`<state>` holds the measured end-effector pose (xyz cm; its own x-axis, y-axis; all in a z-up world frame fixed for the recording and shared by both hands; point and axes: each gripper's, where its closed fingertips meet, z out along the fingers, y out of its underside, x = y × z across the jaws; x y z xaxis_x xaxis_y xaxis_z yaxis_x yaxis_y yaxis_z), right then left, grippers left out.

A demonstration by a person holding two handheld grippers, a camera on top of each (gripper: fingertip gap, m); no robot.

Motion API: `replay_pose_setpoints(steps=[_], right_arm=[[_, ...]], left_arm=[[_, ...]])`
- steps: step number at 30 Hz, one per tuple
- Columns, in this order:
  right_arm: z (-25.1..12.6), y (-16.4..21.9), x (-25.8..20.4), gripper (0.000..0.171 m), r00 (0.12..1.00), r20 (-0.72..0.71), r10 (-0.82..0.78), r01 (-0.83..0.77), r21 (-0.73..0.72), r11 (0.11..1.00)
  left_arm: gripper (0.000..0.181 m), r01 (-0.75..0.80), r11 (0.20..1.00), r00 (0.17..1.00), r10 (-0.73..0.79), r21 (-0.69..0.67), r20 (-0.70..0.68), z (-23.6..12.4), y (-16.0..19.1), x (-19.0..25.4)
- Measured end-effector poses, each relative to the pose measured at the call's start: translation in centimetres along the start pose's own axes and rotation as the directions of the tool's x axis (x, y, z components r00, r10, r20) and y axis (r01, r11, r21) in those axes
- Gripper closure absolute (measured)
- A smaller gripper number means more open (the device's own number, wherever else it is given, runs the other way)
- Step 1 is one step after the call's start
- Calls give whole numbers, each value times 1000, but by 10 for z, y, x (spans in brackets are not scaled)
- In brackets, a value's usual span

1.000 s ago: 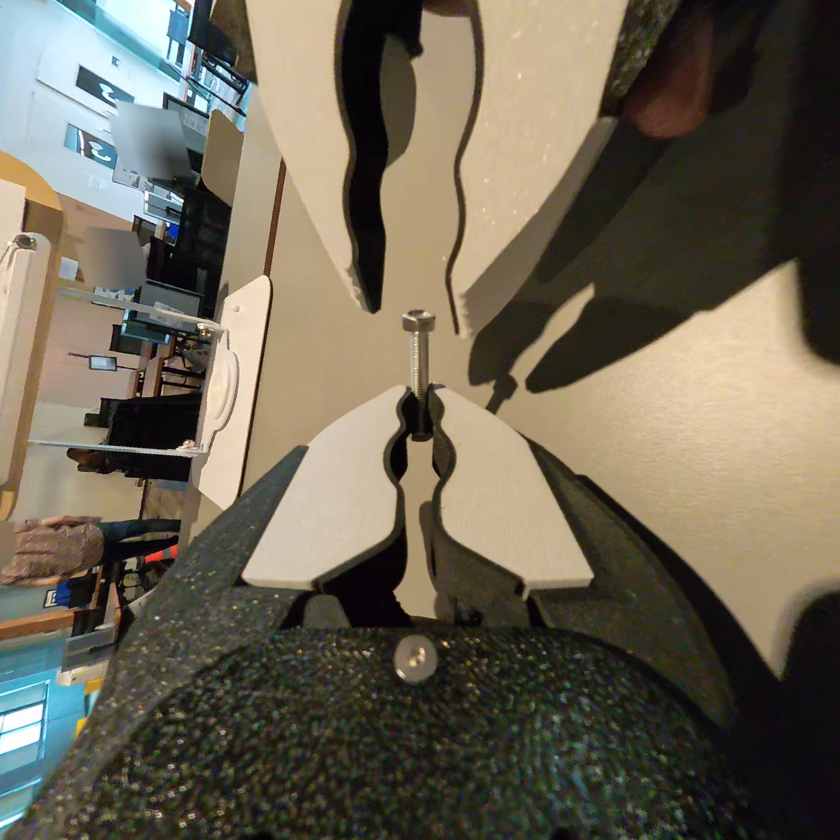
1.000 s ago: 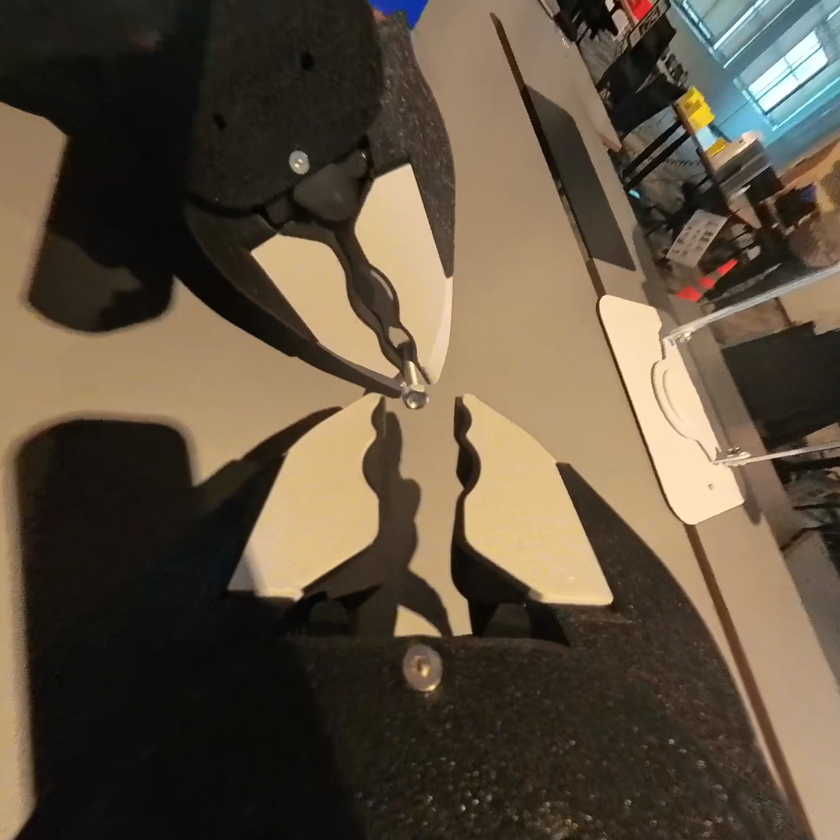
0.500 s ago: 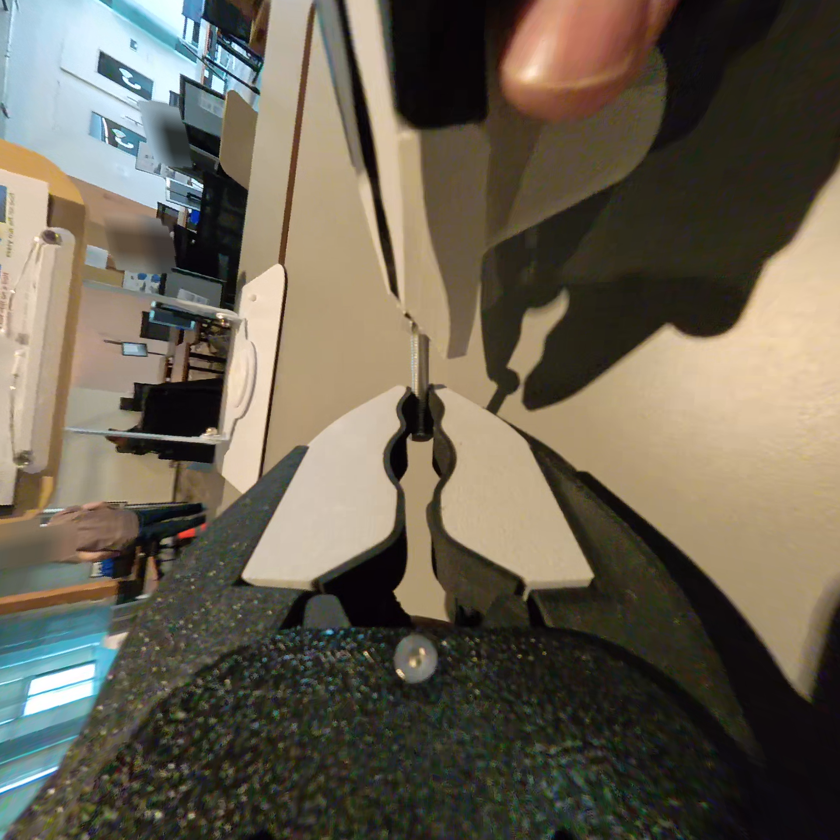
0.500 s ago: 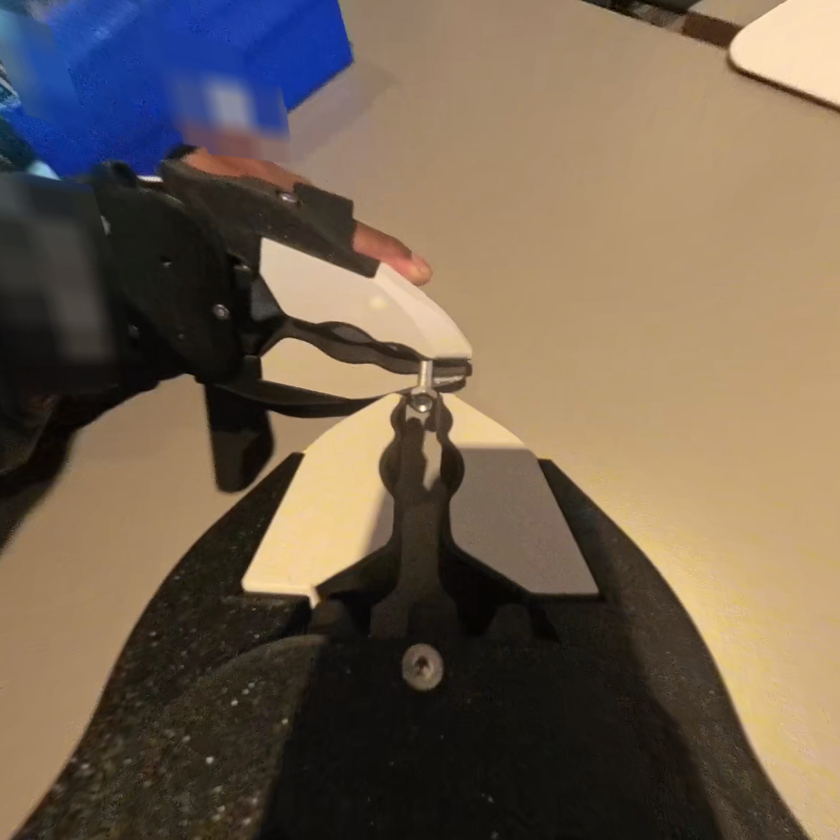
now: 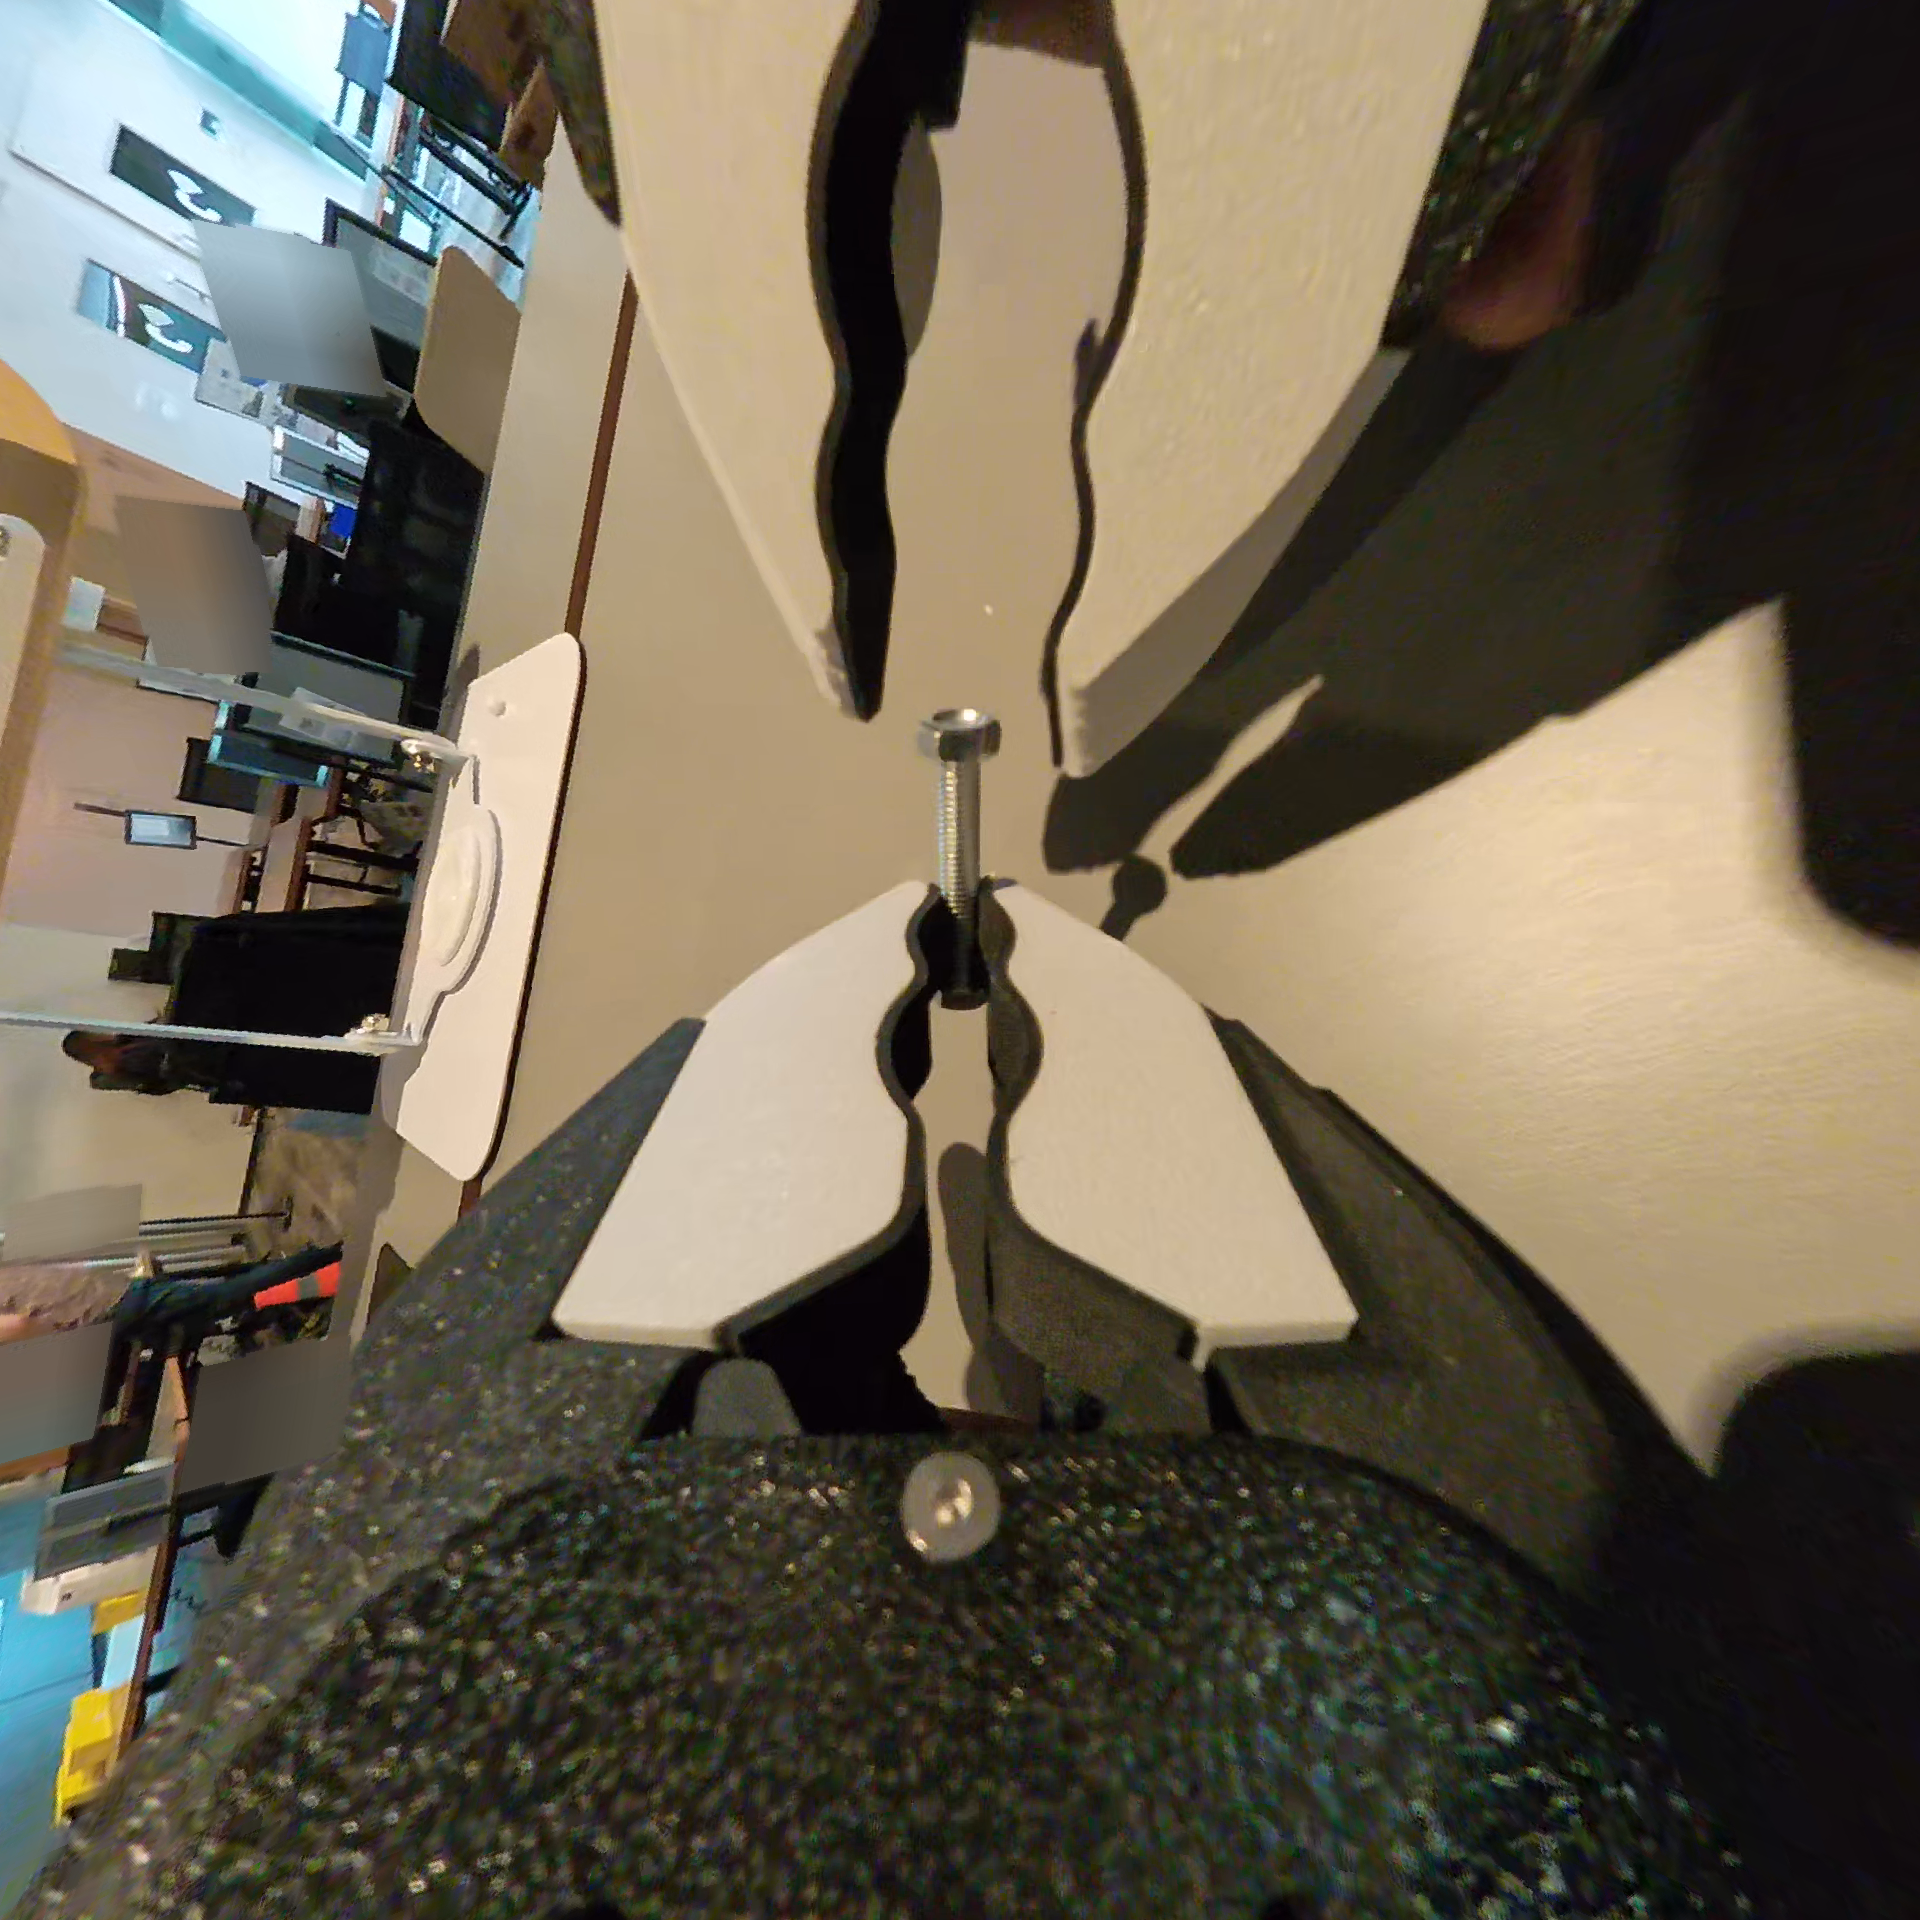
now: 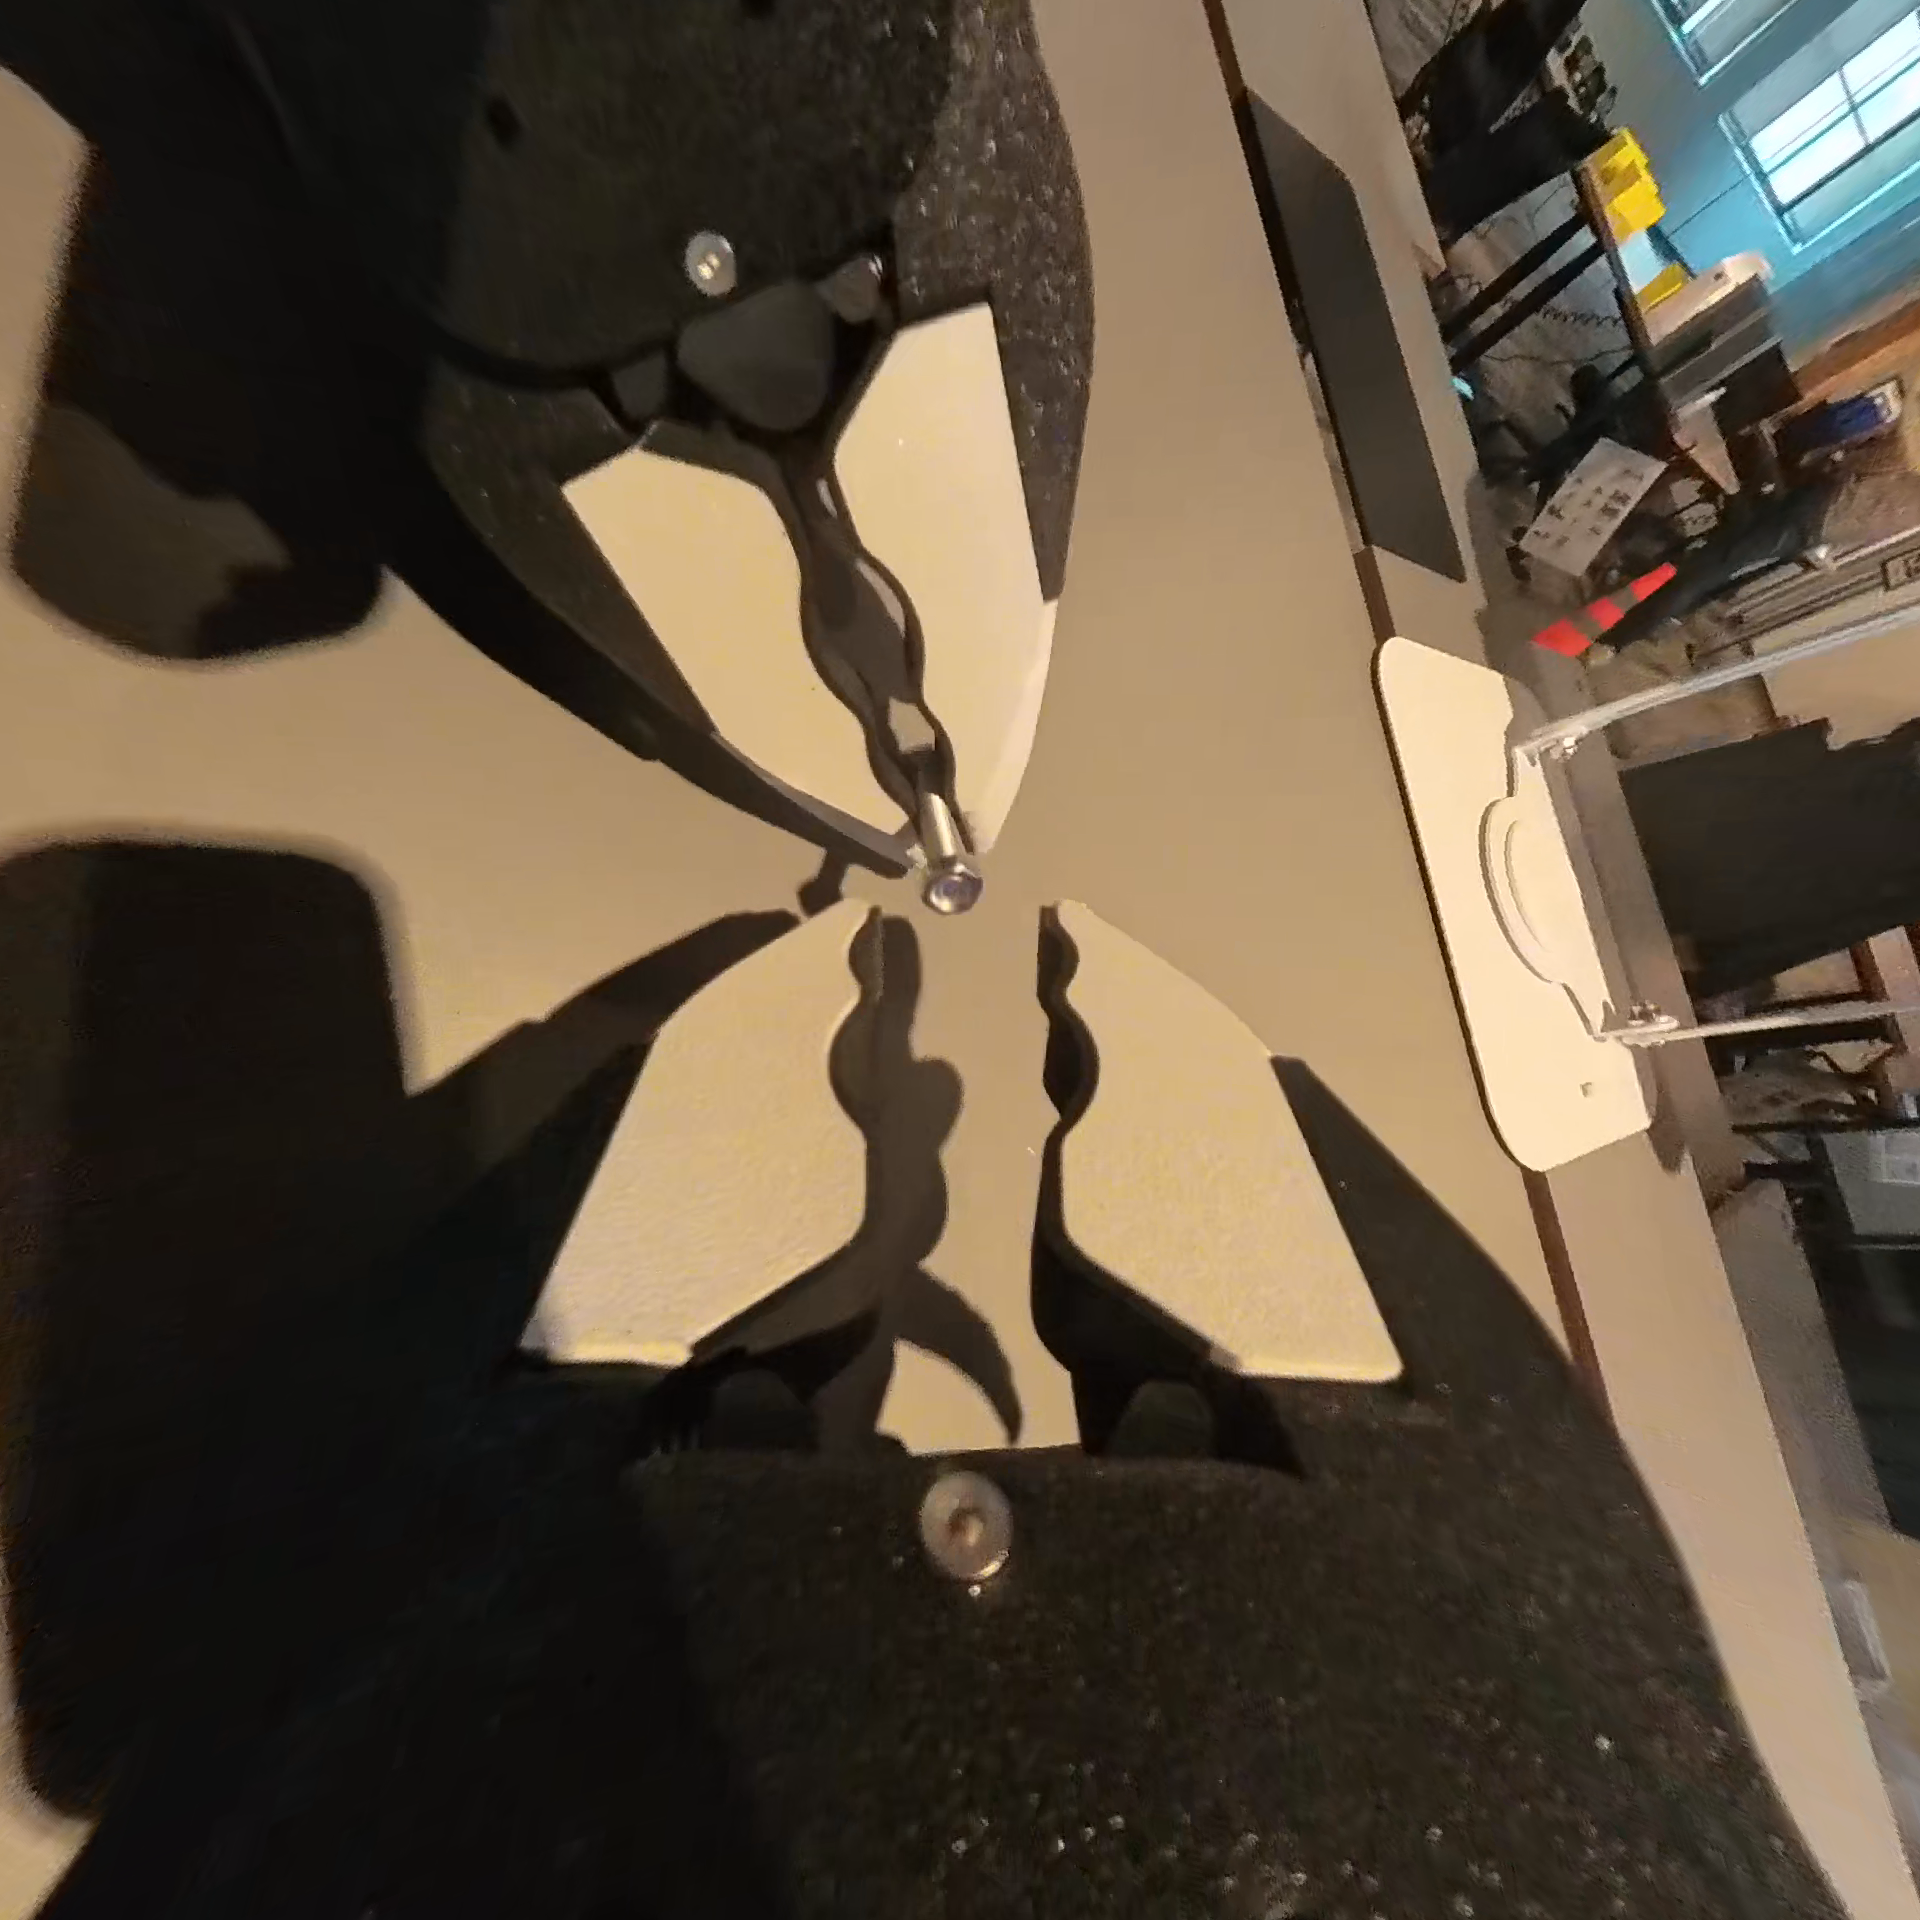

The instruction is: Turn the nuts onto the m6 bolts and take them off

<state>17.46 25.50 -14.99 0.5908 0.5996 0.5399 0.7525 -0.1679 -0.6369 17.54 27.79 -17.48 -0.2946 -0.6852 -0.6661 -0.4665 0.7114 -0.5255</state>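
My left gripper point(image 5: 961, 896) is shut on the lower end of a silver bolt point(image 5: 958, 831) that points straight out from its tips. A hex nut point(image 5: 958, 736) sits at the bolt's far end. My right gripper point(image 6: 958, 914) is open and faces the left one head-on, its fingertips either side of the nut point(image 6: 954, 891) without touching it. In the left wrist view the right gripper point(image 5: 961, 732) comes in from the top. In the right wrist view the left gripper point(image 6: 940, 847) holds the bolt point(image 6: 938, 826) end-on. Both are above the beige table point(image 5: 1455, 1039).
A white plate with a clear acrylic stand point(image 5: 488, 914) lies at the table's edge, and it also shows in the right wrist view point(image 6: 1455, 831). A black mat point(image 6: 1351, 364) lies farther along that edge. Shelves and furniture stand beyond the table. The tips of both grippers are at nearly the same place.
Half a second ago my right gripper was shut on the nut and rolled sideways. Now it is open and rolled back to how it stood one second ago. The left gripper and bolt stayed put.
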Motion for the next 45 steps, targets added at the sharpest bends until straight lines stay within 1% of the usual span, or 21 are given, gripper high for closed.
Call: replay_pose_setpoints(steps=[6, 9, 11, 13, 14, 15, 16, 18, 19, 20, 21, 22, 24, 27, 29, 32, 37, 39, 41, 43, 45], right_arm=[[-3, -4, -3, 150, 996, -11, -92, 92, 18, 996], [1, -3, -4, 157, 996, -17, -84, 84, -5, 996], [5, 0, -3, 160, 999, -21, -44, 43, -30, 999], [8, 1, -2, 160, 997, 1, 80, -80, -45, 996], [10, 2, -2, 160, 983, 19, 182, -181, -49, 982], [13, 1, -2, 160, 950, 46, 309, -307, -54, 950], [15, 1, -3, 160, 890, 82, 448, -445, -57, 894], [17, -3, -5, 160, 713, 174, 679, -681, -53, 730], [16, -4, -6, 159, 644, 220, 733, -742, -53, 668], [14, -6, -5, 160, 615, 255, 746, -762, -50, 646], [12, -8, -4, 160, 616, 279, 737, -760, -37, 649], [10, -9, -2, 157, 636, 287, 716, -745, -15, 667], [7, -7, 3, 144, 719, 251, 648, -673, 17, 740], [3, -2, 7, 138, 884, 143, 446, -455, 36, 890], [1, -1, 6, 138, 954, 85, 289, -293, 38, 955], [-1, -4, 3, 141, 992, 34, 122, -124, 41, 991], [2, -4, -4, 151, 1000, 6, -15, 15, 24, 1000], [3, -3, -4, 160, 1000, 11, -6, 6, 11, 1000], [5, -2, -4, 161, 996, 28, 81, -81, -8, 997], [8, -1, -4, 161, 966, 64, 250, -249, -33, 968], [12, -1, -6, 161, 879, 115, 462, -458, -64, 887]], left_arm=[[176, -9, 1000, 1000, 9, 15, -2, -1, -4, 1], [175, -29, 999, 1000, 29, 16, 9, -1, -6, 1], [175, -51, 999, 998, 51, -4, 27, 0, -5, 0], [175, -68, 997, 996, 69, -34, 51, 0, -1, -4], [176, -79, 996, 994, 82, -52, 66, 1, 1, -6], [176, -93, 993, 992, 99, -75, 79, 1, 4, -8], [176, -107, 990, 989, 115, -94, 91, 1, 6, -10], [176, -111, 988, 988, 122, -109, 95, 0, 9, -11], [176, -104, 989, 989, 114, -102, 95, 1, 8, -11], [176, -89, 992, 991, 98, -87, 95, 0, 6, -11], [176, -71, 995, 993, 78, -74, 92, 0, 4, -11], [176, -59, 996, 994, 65, -65, 91, 0, 3, -11], [176, -39, 998, 995, 44, -56, 84, 0, 3, -11], [175, -5, 999, 998, 7, -32, 63, 0, 3, -10], [175, 4, 1000, 999, -3, -22, 53, -1, 2, -10], [175, 4, 1000, 1000, -4, -14, 25, 0, 1, -5], [175, 10, 1000, 1000, -9, 10, -25, 0, -3, 3], [176, 7, 1000, 1000, -6, 11, -24, 0, -4, 3], [175, -11, 1000, 1000, 11, -5, -1, 0, -1, 1], [176, -50, 998, 998, 52, -40, 34, 1, 3, -3], [176, -111, 990, 991, 117, -89, 67, 1, 7, -6]])
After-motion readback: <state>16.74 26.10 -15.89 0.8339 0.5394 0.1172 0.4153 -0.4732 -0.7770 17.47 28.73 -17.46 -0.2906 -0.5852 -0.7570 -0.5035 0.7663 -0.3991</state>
